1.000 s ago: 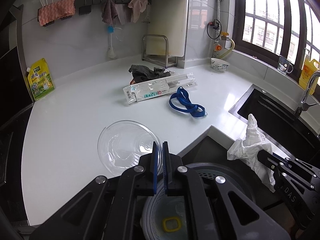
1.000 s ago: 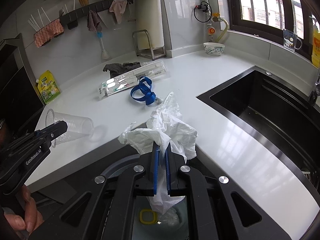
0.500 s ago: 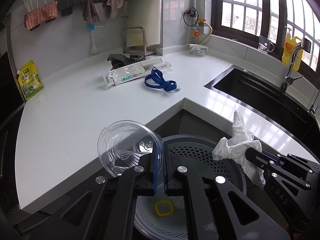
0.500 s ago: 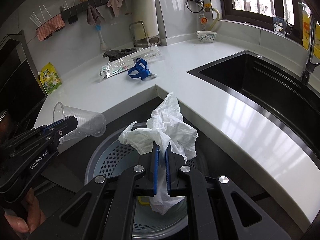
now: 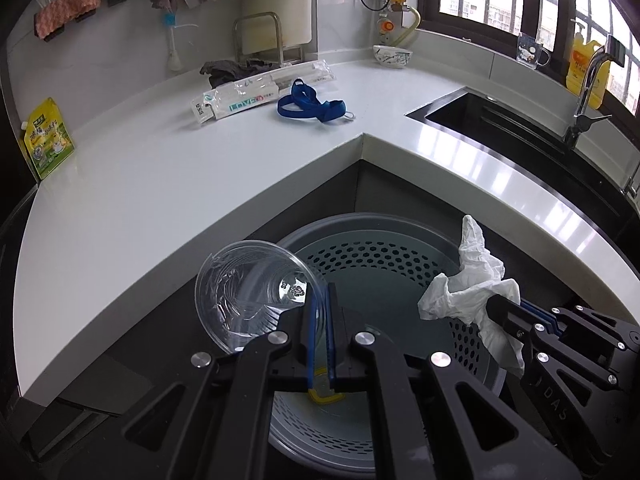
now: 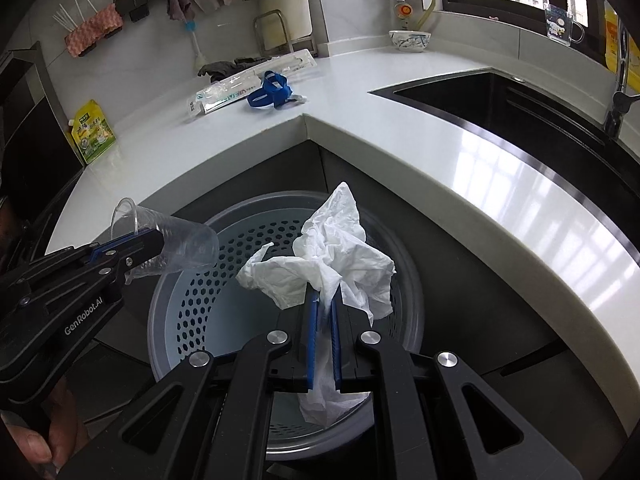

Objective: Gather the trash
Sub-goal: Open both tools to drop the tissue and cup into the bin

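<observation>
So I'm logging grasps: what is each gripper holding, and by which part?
Left gripper pinches the clear plastic cup by its rim wall. Right gripper clamps the crumpled white tissue near its middle.

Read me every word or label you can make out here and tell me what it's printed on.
"GenRobot.AI": left hand-held gripper, on its body.
"DAS": right hand-held gripper, on its body.
"LOVE": clear toothbrush package on the counter.
Yellow pouch, yellow bottle: print too small to read.

Bright window daylight, fisheye-warped edges
</observation>
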